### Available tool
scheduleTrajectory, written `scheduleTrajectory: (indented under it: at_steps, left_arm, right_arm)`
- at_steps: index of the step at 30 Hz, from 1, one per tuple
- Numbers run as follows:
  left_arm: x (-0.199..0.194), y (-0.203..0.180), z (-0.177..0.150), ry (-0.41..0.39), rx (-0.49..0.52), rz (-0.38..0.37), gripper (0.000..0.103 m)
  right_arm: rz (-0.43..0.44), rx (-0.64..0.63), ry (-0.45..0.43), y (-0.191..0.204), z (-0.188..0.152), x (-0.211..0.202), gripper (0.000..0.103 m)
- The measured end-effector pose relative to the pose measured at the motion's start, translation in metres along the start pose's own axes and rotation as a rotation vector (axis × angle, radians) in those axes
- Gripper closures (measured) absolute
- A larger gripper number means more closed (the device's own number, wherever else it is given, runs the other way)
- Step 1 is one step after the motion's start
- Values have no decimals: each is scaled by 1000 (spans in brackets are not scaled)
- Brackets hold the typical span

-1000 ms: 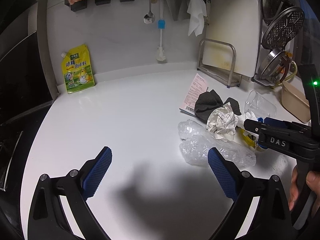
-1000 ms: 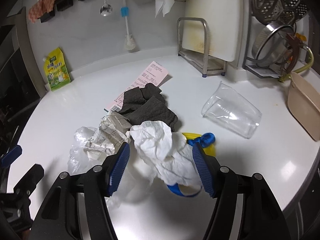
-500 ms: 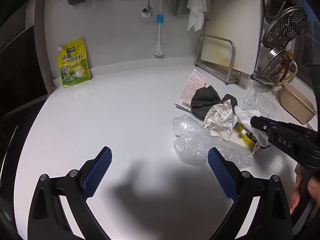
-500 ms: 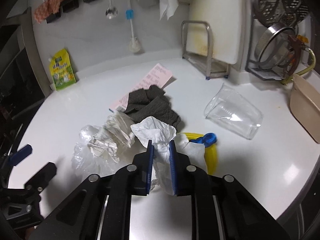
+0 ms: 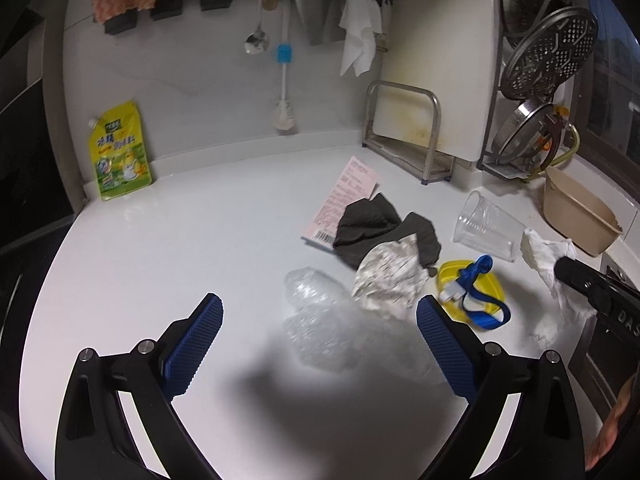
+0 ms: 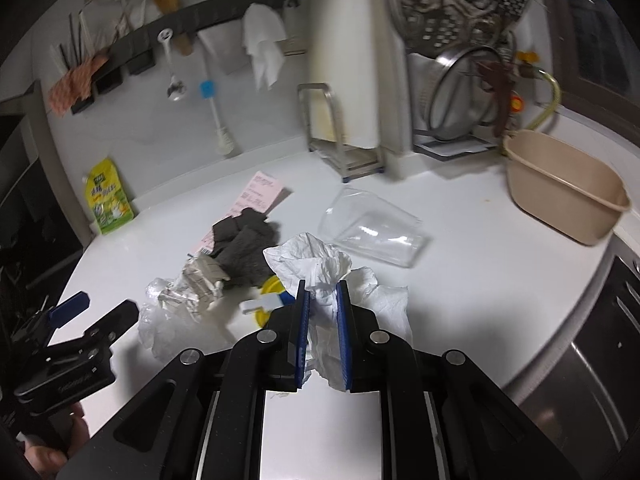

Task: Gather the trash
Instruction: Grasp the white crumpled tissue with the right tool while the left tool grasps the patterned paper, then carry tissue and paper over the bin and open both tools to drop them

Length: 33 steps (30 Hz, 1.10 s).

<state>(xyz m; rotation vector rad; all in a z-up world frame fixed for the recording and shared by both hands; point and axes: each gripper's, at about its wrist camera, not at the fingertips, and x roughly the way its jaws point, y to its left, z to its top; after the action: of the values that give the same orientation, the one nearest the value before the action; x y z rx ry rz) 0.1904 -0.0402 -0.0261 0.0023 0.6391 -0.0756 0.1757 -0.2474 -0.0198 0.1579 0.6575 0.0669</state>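
The crumpled white tissue is pinched between the blue pads of the right gripper, lifted above the white desk. Below it lie the yellow lid with a blue strap, crumpled printed paper, dark cloth, a pink receipt and clear plastic wrap (partly blurred). The left gripper hovers wide apart, holding nothing, near the wrap. A clear cup lies on its side nearby.

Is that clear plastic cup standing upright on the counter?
No, the clear plastic cup lies on its side on the white counter, its open mouth facing sideways.
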Motion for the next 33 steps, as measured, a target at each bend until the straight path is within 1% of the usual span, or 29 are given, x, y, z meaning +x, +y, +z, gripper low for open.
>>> scheduleTrajectory:
  at_steps: [6, 11, 14, 15, 17, 18, 19, 20, 21, 22, 23, 26, 33]
  left_arm:
    - [20, -28, 7, 13, 44, -9, 7]
    - [48, -44, 9, 81, 71, -3, 7]
    - [59, -48, 10, 101, 72, -6, 10]
    - [61, -48, 10, 103, 69, -6, 13]
    - [65, -50, 10, 111, 74, 0, 31]
    - [67, -51, 9, 115, 78, 1, 34]
    - [70, -52, 9, 121, 83, 0, 40]
    - [71, -52, 8, 128, 85, -6, 51]
    - [73, -52, 8, 134, 85, -10, 56]
    - [73, -51, 7, 137, 81, -19, 65]
    - [72, -50, 7, 133, 78, -22, 68]
    - [64, -46, 11, 103, 68, -34, 70]
    - [33, -34, 21, 44, 56, -61, 70]
  right_arm:
    - [3, 64, -12, -23, -1, -9, 90]
    - [34, 88, -16, -27, -1, -13, 90]
    - [42, 89, -28, -27, -1, -16, 90]
    - [43, 90, -29, -27, -1, -17, 90]
    - [47, 97, -28, -28, -1, -17, 90]
    - [48, 100, -28, -29, -1, -17, 90]
    - [50, 103, -29, -29, -1, -18, 90]
    - [50, 102, -30, -29, -1, -18, 90]
    - [50, 101, -29, -29, 0, -18, 90]
    - [49, 100, -27, -29, 0, -17, 90]
    - [48, 98, -24, -28, -1, -17, 90]
    - [38, 92, -18, -28, -2, -15, 90]
    - [33, 77, -27, -23, -6, -22, 90]
